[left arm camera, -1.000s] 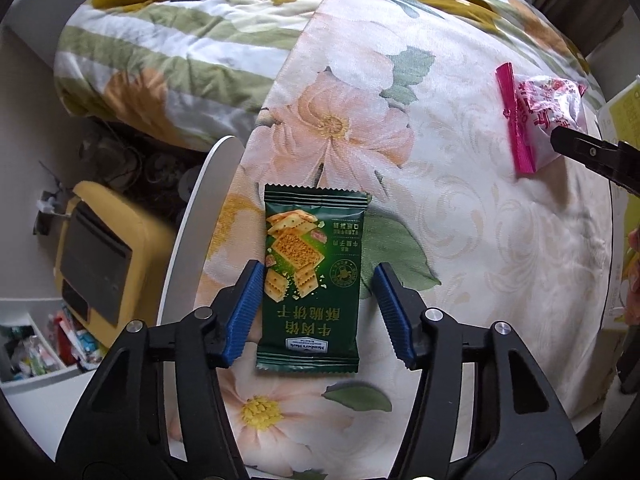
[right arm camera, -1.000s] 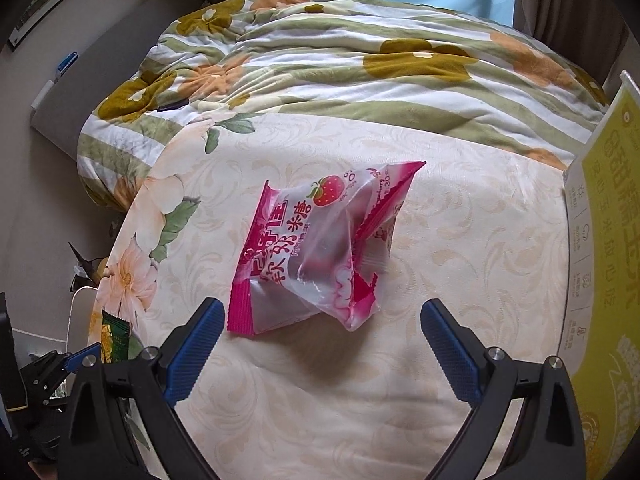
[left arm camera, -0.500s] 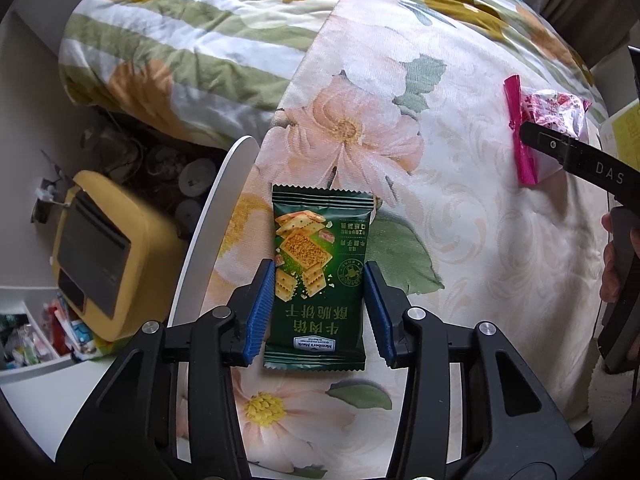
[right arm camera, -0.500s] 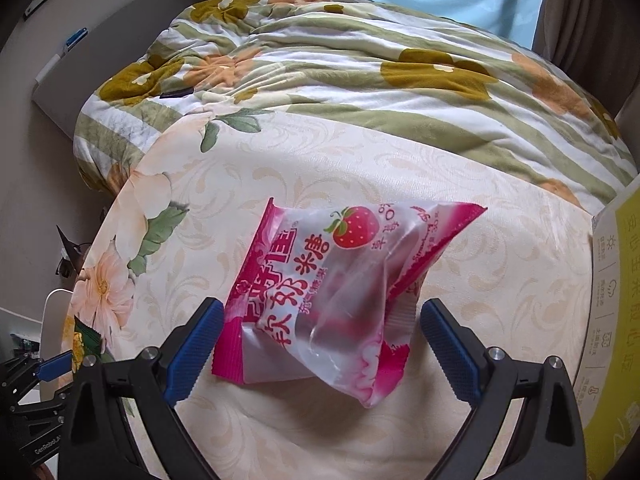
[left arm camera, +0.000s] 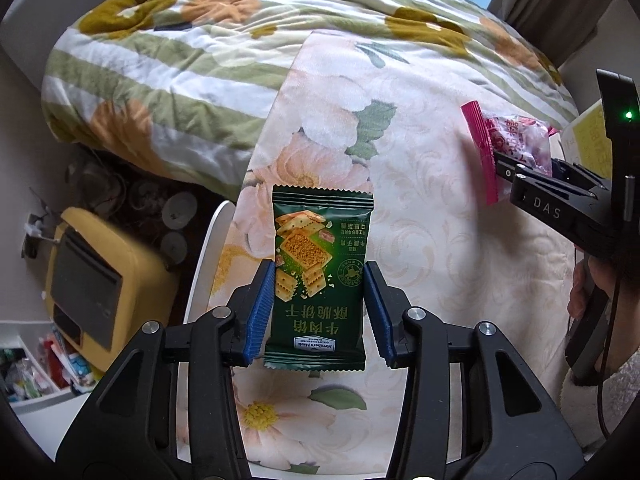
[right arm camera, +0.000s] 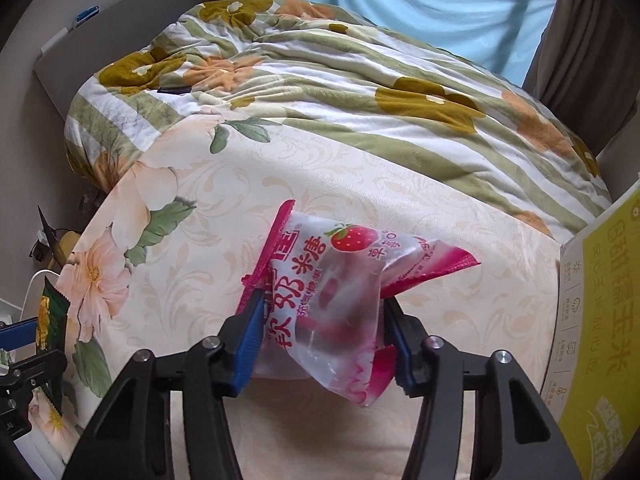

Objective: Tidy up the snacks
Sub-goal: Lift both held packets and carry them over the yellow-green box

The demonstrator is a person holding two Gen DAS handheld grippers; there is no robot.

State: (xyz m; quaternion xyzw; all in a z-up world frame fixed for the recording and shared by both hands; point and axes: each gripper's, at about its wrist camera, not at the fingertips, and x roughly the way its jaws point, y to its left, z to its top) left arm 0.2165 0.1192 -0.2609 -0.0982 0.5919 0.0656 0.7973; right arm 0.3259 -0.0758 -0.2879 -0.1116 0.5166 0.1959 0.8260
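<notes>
Floral bedspread [left arm camera: 420, 208], glossy green cracker packet [left arm camera: 320, 276]

A striped floral quilt [right arm camera: 360, 92] lies at twelve o'clock, a blue curtain [right arm camera: 420, 4] behind it; a yellow case [left arm camera: 100, 280] sits at nine o'clock.

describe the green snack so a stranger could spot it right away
Look at the floral cloth spread in front of the striped quilt. Near its left edge, the left tool grips a green cracker packet; the only other snack is pink.
</notes>
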